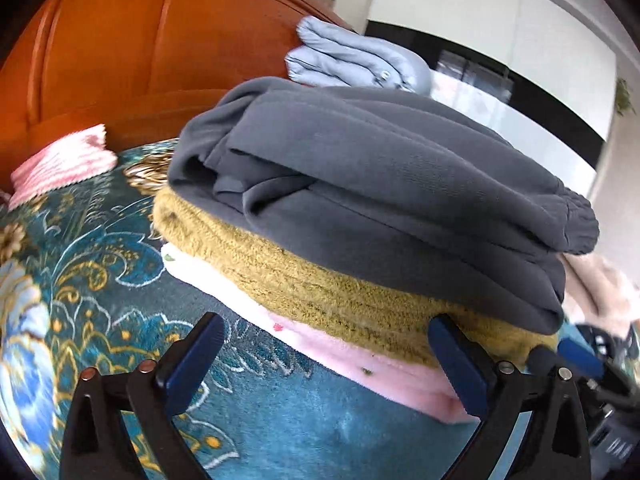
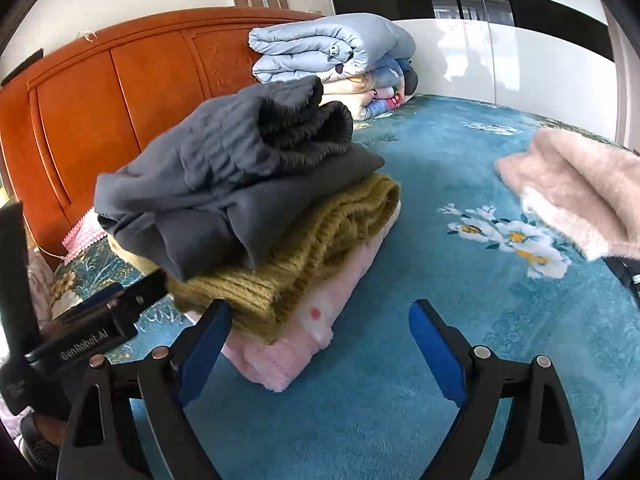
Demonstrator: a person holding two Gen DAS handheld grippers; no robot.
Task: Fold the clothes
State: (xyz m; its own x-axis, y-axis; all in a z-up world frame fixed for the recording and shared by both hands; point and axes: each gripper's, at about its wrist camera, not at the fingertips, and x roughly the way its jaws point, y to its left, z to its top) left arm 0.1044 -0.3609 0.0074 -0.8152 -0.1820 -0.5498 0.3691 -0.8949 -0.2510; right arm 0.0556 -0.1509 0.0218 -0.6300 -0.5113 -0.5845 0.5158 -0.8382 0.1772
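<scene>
A stack of folded clothes lies on the teal floral bedspread [image 2: 440, 152]. A dark grey garment [image 1: 380, 176] [image 2: 224, 176] is on top, a mustard knit sweater [image 1: 304, 280] [image 2: 320, 240] under it, and a pink fleece piece [image 1: 372, 364] [image 2: 288, 352] at the bottom. My left gripper [image 1: 326, 324] is open just in front of the stack's near edge, pads touching nothing. My right gripper [image 2: 320, 306] is open too, at the stack's near corner, with the fleece corner in the gap but unpressed. A fluffy pale pink garment [image 2: 580, 192] lies unfolded to the right.
An orange wooden headboard [image 2: 120, 92] stands behind the stack. Folded light blue quilts [image 2: 332, 48] are piled at the head of the bed. A pink striped cloth [image 1: 60, 164] lies by the headboard. The left gripper's body [image 2: 100, 320] is close beside my right one.
</scene>
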